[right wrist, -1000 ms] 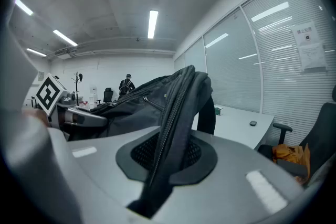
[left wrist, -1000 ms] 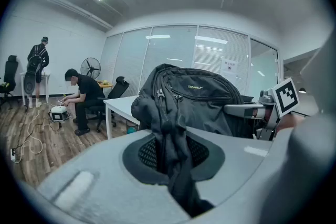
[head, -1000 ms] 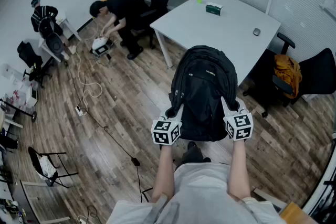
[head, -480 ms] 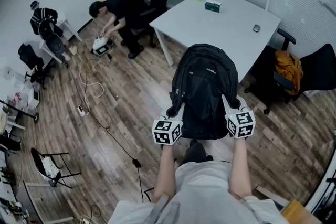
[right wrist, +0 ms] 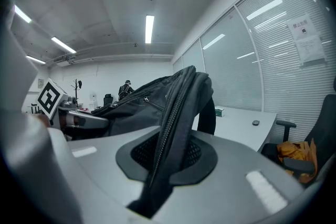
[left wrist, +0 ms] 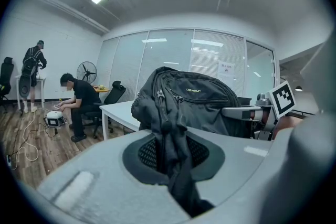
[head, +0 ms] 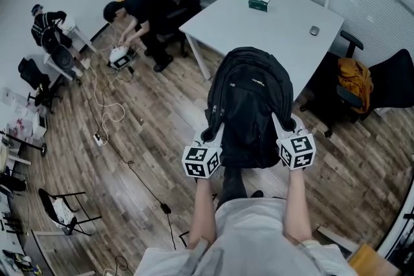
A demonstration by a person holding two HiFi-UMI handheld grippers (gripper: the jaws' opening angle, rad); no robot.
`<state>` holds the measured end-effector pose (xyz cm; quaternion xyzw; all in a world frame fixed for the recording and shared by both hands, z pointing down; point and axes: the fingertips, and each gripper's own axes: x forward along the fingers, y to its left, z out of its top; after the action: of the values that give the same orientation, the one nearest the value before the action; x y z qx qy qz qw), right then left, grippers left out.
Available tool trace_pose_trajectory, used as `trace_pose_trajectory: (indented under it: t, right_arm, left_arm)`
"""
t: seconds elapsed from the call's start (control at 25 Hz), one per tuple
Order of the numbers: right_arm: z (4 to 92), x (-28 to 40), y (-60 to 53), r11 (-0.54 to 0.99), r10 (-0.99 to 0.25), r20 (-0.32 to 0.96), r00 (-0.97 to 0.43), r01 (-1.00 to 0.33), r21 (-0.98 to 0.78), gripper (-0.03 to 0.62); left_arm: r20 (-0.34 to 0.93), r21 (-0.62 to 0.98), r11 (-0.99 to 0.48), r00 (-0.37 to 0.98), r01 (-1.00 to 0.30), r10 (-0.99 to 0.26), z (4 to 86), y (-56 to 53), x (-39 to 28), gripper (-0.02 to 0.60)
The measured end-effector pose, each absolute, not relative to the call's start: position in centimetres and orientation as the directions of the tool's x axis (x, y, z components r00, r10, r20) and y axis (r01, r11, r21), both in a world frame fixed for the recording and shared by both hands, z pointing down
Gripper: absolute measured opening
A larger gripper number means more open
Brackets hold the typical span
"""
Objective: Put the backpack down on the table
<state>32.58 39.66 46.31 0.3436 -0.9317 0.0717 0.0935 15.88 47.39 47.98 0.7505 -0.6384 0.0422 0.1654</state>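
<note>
L gripper & R gripper: jaws nearly closed, each clamped on backpack fabric, one per side. Backpack held up off floor btwn them, by near edge of white bench.

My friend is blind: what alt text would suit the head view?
A person holds up a black backpack, the left gripper and right gripper each clamped on its side, in front of a white table.

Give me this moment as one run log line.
stage: carrying | left gripper: shut on backpack | right gripper: shut on backpack | backpack: held up, not yet on white table
</note>
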Motion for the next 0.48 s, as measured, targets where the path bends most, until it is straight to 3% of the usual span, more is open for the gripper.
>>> trace_pose_trajectory:
  t: [0.48]
  right_arm:
    - [43.8,29.6,30.4,0.703,-0.683,0.227,-0.694,-0.71,-0.054,0.038]
  left_arm:
    - [0.239,0.212,-0.22,0.269,-0.952,-0.933,45.7,36.6,12.8,0.046]
